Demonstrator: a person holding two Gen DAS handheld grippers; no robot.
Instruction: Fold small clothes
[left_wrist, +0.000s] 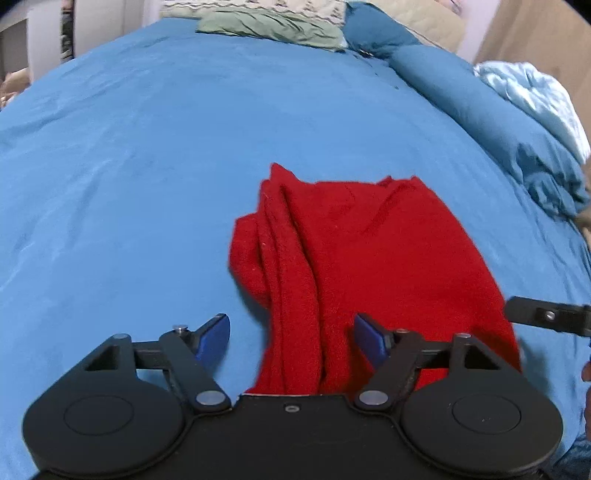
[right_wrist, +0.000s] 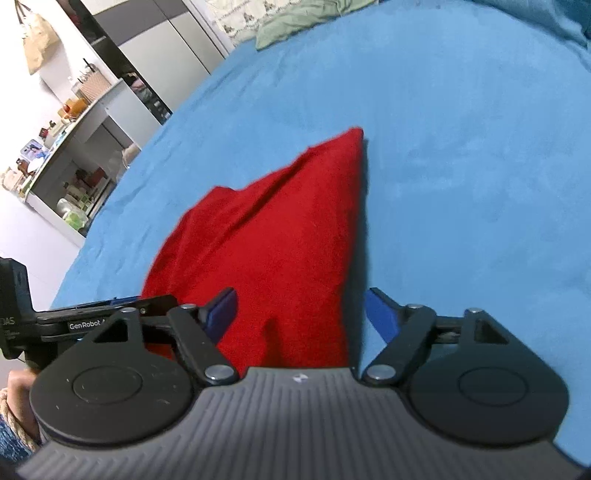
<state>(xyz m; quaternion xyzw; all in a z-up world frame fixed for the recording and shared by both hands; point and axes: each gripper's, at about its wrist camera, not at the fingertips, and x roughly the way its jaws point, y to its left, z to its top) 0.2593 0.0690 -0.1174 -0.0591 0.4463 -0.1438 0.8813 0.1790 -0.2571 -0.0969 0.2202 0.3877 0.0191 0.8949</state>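
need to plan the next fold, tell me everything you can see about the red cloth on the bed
The red fuzzy cloth looks like soft fleece or terry, plain, with no print. It lies partly folded on the blue bedsheet, with several lengthwise pleats bunched along its left side and a flatter panel to the right. From the right wrist view it tapers to a far corner. Both the left gripper and right gripper are open around its near edge.

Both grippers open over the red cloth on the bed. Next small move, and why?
Probably close the left gripper on the near edge of the red cloth. Its jaws stand open with the bunched near folds between the blue pads. The right gripper is also open at the cloth's near edge, so neither holds fabric yet, and the cloth lies rumpled on the blue bedspread.
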